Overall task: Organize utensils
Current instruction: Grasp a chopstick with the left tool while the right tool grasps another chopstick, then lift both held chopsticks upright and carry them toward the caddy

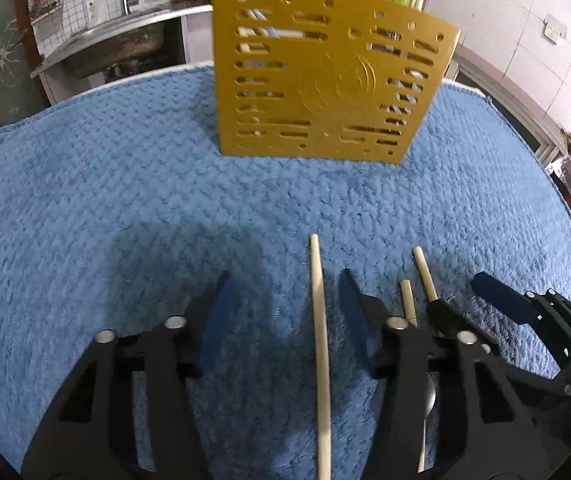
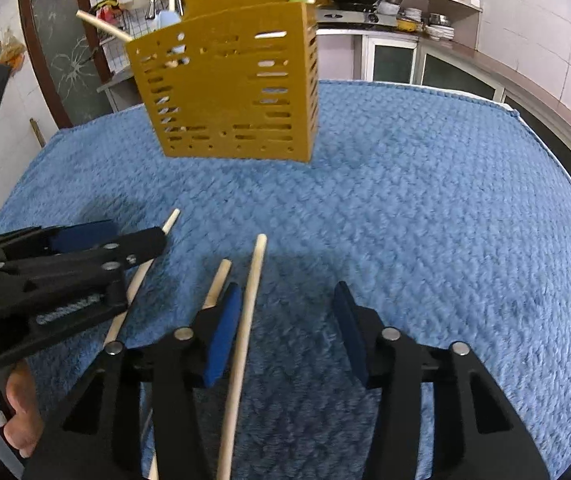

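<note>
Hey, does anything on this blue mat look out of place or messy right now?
Yes. Three chopsticks lie loose on the blue mat instead of standing in the yellow holder. One chopstick in the holder leans out at a steep slant.

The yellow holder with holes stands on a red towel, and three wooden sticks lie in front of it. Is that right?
Not quite. The towel is blue, not red, as the right wrist view shows. The rest holds: the yellow holder with holes stands on it, and three wooden sticks lie in front: one between the jaws of the right gripper, and two beside it.
</note>
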Tool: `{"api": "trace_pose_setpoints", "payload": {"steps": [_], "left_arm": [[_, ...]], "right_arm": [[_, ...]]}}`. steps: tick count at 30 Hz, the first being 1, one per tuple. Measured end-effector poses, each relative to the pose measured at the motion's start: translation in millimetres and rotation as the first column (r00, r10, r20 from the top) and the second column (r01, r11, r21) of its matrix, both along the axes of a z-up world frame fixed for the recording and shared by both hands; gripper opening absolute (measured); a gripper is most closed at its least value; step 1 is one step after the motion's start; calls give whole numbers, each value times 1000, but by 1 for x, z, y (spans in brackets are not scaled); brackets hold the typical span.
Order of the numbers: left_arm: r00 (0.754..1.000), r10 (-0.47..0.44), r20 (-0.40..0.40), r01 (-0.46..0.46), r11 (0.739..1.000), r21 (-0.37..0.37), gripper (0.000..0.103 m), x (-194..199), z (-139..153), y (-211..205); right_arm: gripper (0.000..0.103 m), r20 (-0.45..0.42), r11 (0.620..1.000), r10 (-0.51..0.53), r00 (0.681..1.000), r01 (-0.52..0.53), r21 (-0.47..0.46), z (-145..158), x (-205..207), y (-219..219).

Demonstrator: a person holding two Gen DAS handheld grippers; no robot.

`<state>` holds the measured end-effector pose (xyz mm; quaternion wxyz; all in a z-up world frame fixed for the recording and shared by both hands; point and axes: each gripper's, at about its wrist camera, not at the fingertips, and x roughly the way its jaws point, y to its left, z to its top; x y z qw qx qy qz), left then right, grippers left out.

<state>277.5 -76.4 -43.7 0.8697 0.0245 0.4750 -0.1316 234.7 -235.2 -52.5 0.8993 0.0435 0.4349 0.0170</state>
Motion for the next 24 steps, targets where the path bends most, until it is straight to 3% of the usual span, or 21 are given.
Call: {"api": "trace_pose_setpoints", "payload": {"steps": [2,6,8,10,19,24], "left_arm": [[1000,4,-7,-4,1000,13,41,2,-3,-1],[1000,3,5,-3,999,35,26,2,-3,-2],[1000,-1,1,1,1000,31,22,2,-1,-1],[1000,-16,-12,17,1000,23,11,1,0,-2],[999,-28,-26,30,998,64,11,13,-3,-15],[999,-23,-30,25,998,54,5,17,-2,-14]], "right_arm": [[41,-9,1000,-4,1000,4,-13,-2,1,2],[15,1,1000,15,1000,-15,-10,2,-3,2],[9,-2,1000,13,1000,-13,-19,7,-3,2],[9,-18,1000,15,1000,-15,-3,8,-1,1],[7,-91,996,6,996,2,88,2,22,-5],[6,-88,994,4,996,5,106,3,22,-9]]}}
